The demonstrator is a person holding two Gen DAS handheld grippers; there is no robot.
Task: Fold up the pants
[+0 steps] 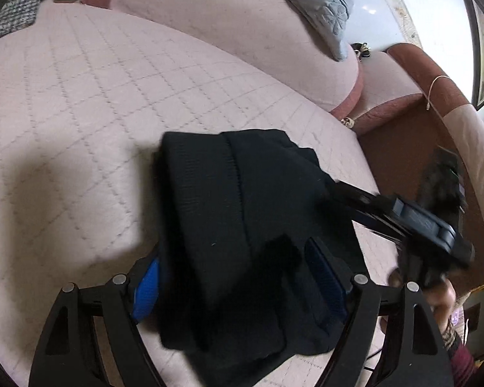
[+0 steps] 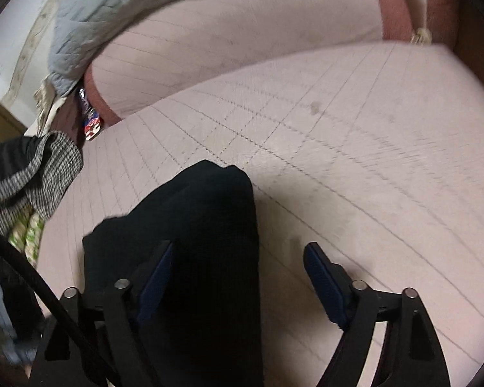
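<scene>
Pants [image 1: 229,225], black and already doubled into a thick bundle, lie on the quilted pink cushion [image 1: 80,103] in the lower centre of the left wrist view. Their ribbed band runs from upper centre down toward the lower edge, so the long axis points roughly away from the lens. The left gripper [image 1: 238,287] straddles the near end of the bundle with its jaws wide; whether the blue pads press the cloth cannot be told, as the fabric hides most of the left pad. The right gripper [image 2: 238,277], seen in the right wrist view, is also spread wide: the cloth lies over its left finger and fills the left part of the gap, while the right finger stands clear over bare cushion. In the left wrist view the same tool enters from the right edge, blurred, its tip at the bundle's right side. By this reading the left hand sits nearer the bundle's centre. A grey quilted blanket [image 2: 119,9] and a checked garment [image 2: 32,174] lie at the margins.
</scene>
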